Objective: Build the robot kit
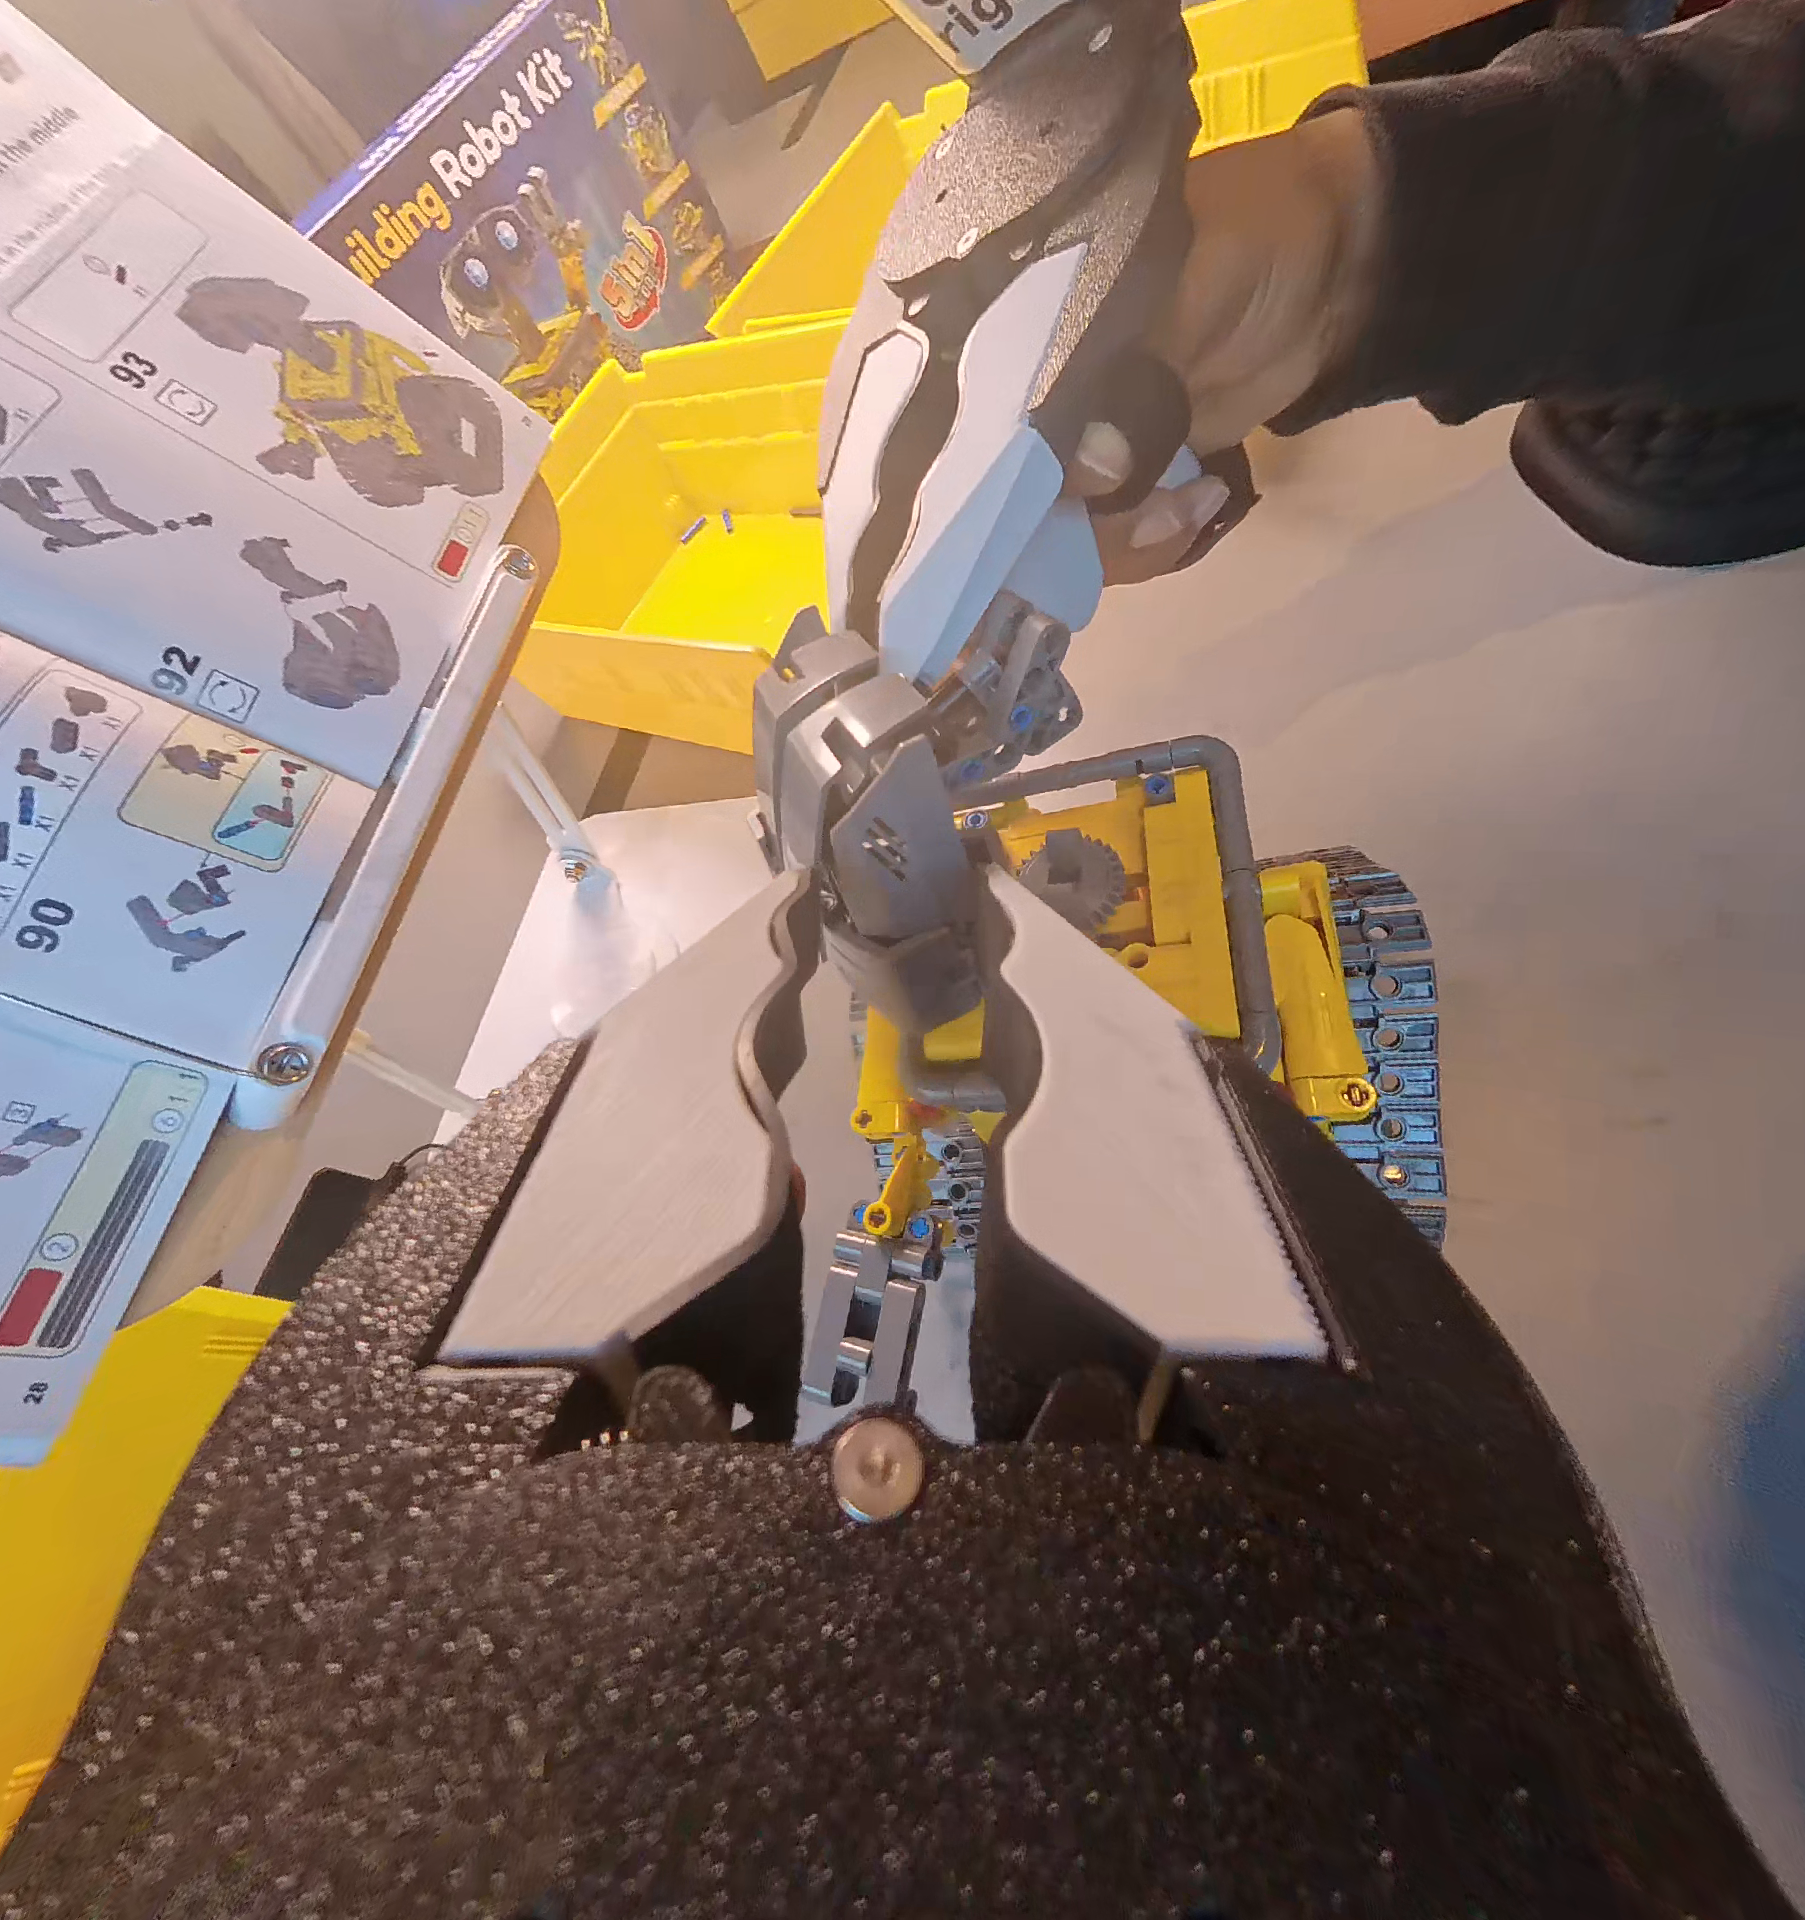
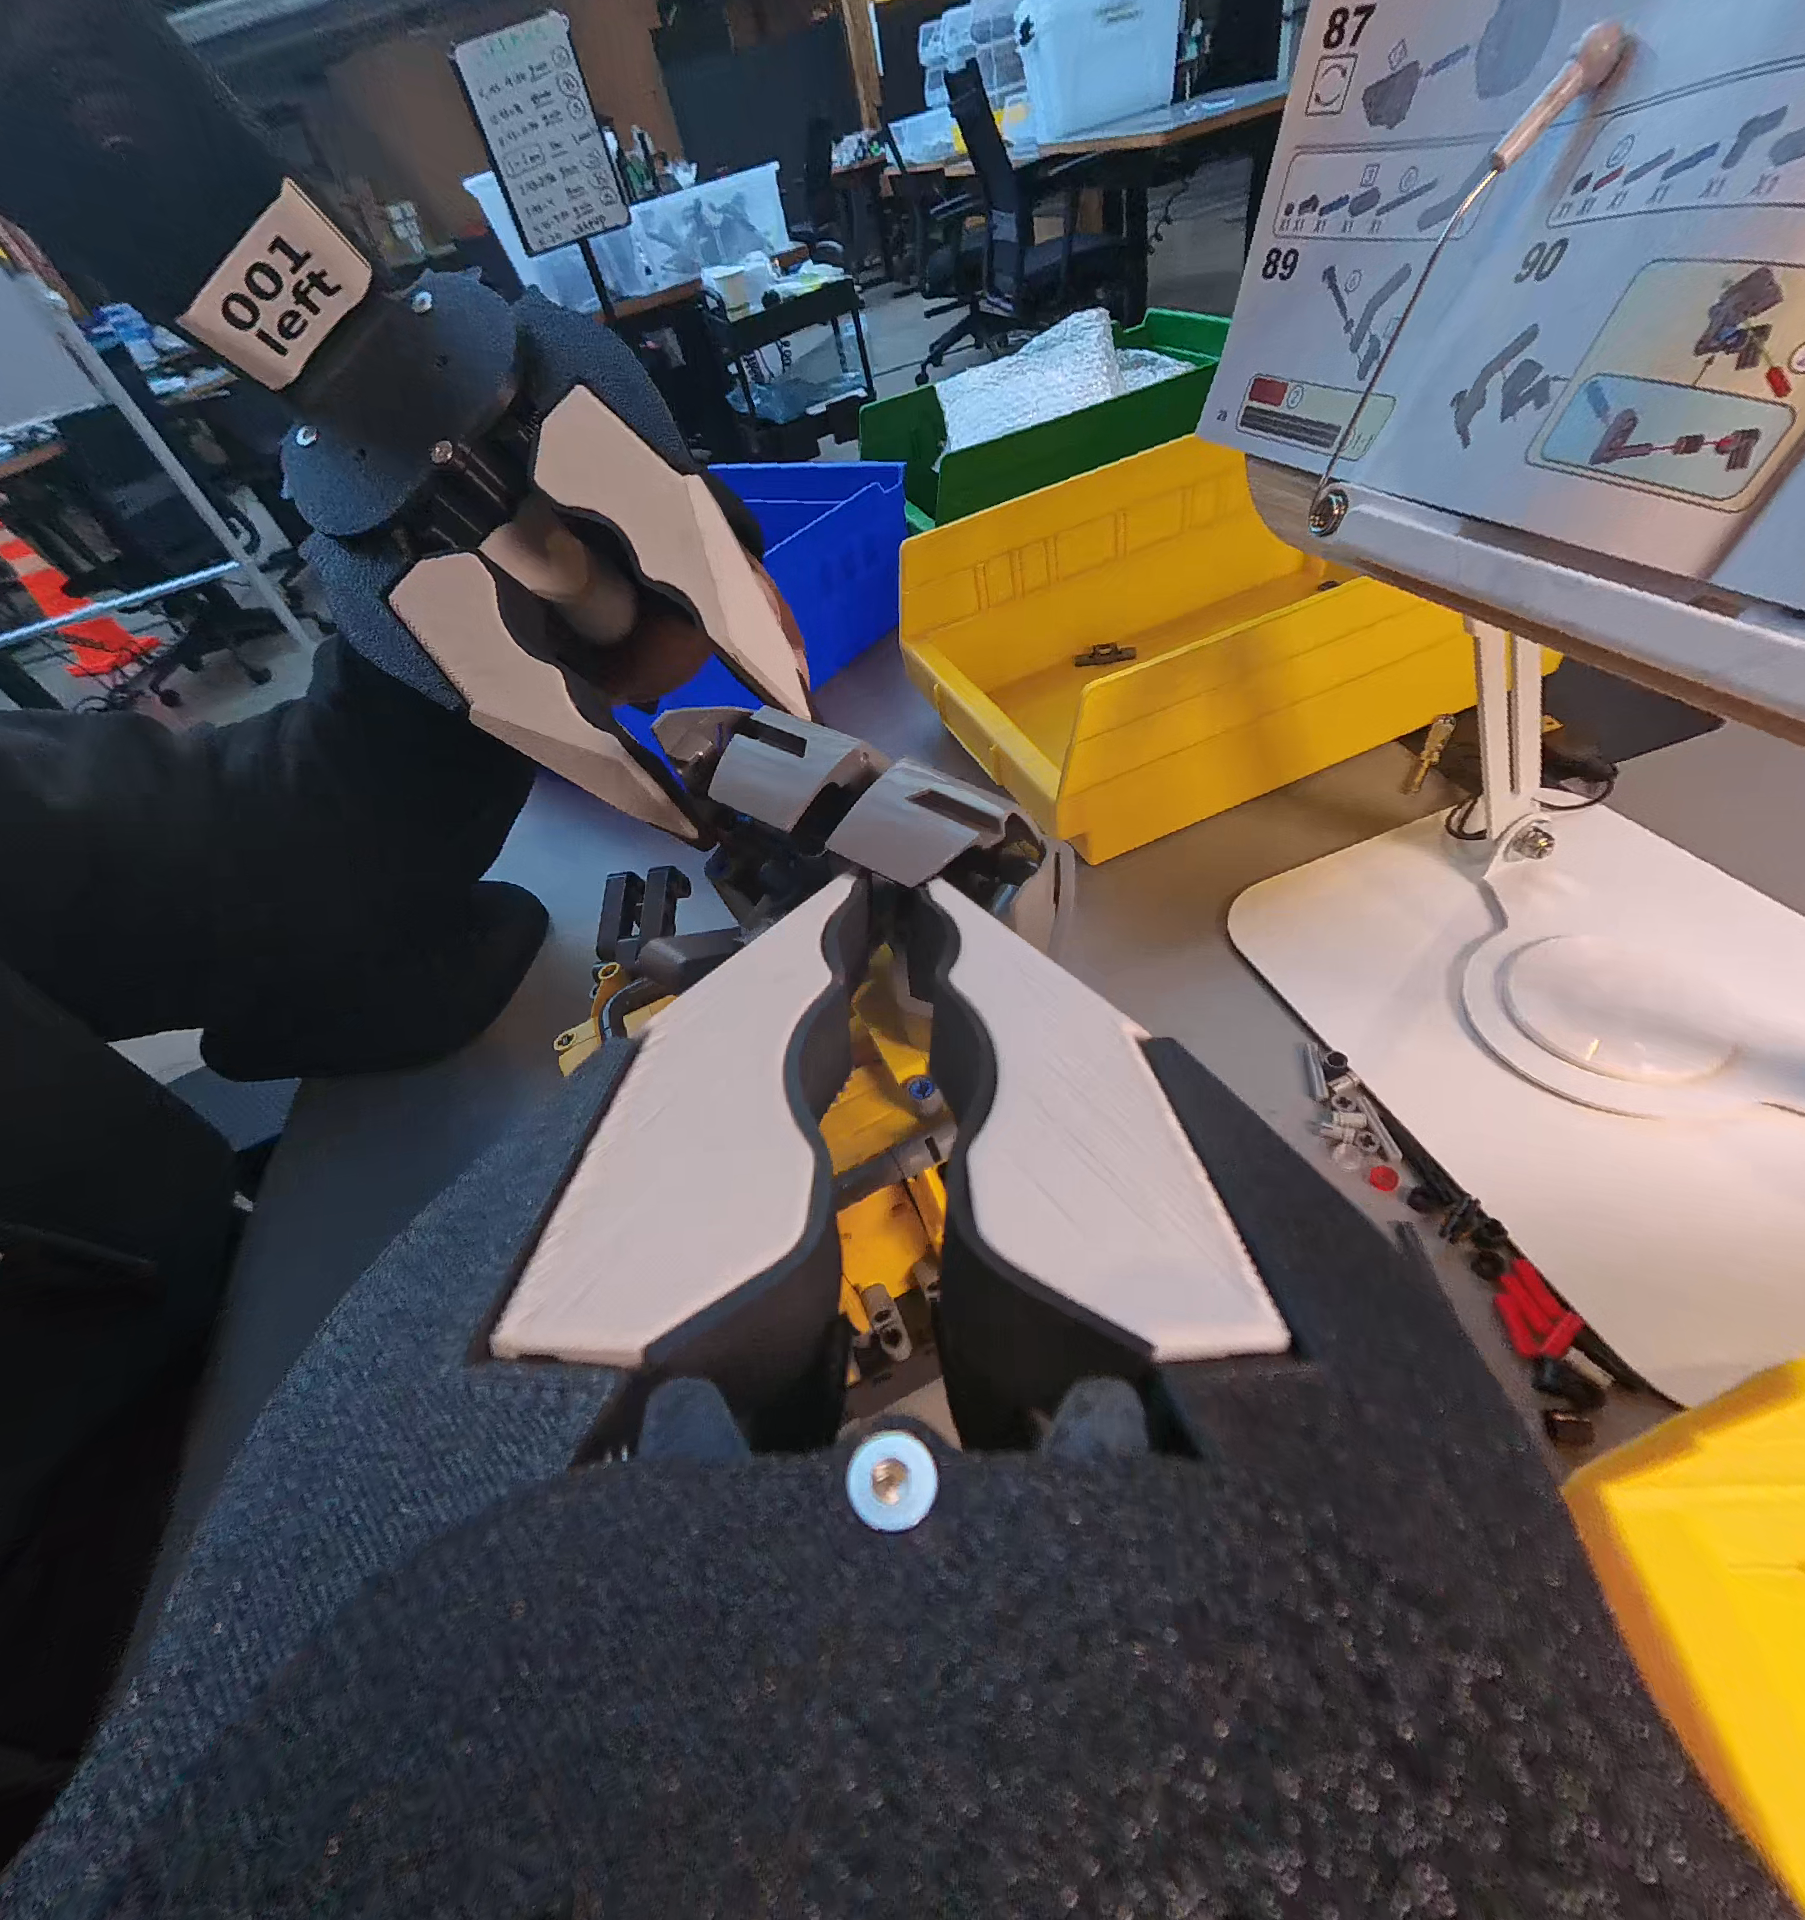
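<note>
A yellow tracked brick robot model stands on the grey table. It also shows between my right fingers in the right wrist view. A grey, panelled brick assembly sits at its top. My left gripper is shut on the lower end of this assembly. My right gripper comes down from above and is shut on the assembly's upper end, by its pinned grey beams. In the right wrist view my right gripper pinches the dark underside of the assembly. My left gripper clamps its far end.
An instruction booklet on a white stand stands close by, with its white base plate. Yellow bins, a blue bin and a green bin lie behind. Loose small parts lie at the right. A kit box stands behind. The gap from one gripper's tips to the other's is roughly 5 cm.
</note>
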Demonstrator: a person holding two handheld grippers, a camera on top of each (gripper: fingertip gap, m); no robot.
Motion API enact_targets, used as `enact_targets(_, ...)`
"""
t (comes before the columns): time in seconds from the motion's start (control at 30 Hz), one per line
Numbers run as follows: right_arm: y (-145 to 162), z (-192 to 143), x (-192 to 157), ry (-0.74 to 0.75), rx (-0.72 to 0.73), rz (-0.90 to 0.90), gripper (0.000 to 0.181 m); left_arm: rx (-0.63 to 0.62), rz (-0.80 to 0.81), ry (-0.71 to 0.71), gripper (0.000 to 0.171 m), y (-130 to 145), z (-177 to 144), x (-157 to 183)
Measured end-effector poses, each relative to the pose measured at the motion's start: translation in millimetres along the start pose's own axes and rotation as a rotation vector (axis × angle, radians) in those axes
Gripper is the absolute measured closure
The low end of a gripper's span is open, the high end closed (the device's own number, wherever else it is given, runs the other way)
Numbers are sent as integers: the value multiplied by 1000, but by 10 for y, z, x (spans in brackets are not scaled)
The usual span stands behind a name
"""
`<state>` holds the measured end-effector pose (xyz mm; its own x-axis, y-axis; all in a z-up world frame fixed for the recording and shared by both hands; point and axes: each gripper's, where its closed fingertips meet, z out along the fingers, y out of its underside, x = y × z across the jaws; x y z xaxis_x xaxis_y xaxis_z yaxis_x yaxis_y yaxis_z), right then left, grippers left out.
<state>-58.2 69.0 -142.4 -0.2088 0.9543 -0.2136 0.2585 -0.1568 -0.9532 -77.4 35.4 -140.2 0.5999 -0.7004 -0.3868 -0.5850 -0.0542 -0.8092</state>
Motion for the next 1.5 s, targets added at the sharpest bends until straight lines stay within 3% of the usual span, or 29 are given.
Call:
enact_targets(0.27, 75, -181, -77, -35, -118, 78, 158, -29, 30, -10, 148, 11, 35, 40)
enact_targets(0.37, 81, -246, -166, -58, -157, 76, 136, -40, 34, -39, 149, 33, 62, 9)
enact_targets(0.47, 176, -203, -278, -59, -232, 49, 130, -2, 17, -47, 171, -18, 63, -7)
enact_targets(0.5, 208, -165, -256, -22, -255, 35, 129, 2, 7, -41, 171, -28, 67, 3)
enact_targets(0.6, 234, -7, -250, 31, -259, 41, 133, -30, 31, -51, 171, 4, 123, 34)
enact_targets(0.73, 307, 61, -123, 103, -263, 10, 180, -30, -5, -61, 171, 73, 89, -66)
enact_targets(0.8, 241, 7, -72, 117, -232, 16, 181, 24, -78, -78, 171, 84, 10, -206)
enact_targets(0.93, 73, -174, 112, 210, -168, -17, 179, 131, -213, -22, 144, 78, -49, -306)
enact_targets(1.1, 77, -312, 411, 330, -160, -58, 163, 131, -274, -28, 123, 185, 5, -390)
enact_targets(1.33, 397, -317, 879, 500, -278, -136, 149, 164, -329, -151, 121, 237, -188, -720)
enact_targets(1.5, 659, -275, 1229, 582, -546, -430, 144, 187, -322, -284, 122, 209, -541, -1002)
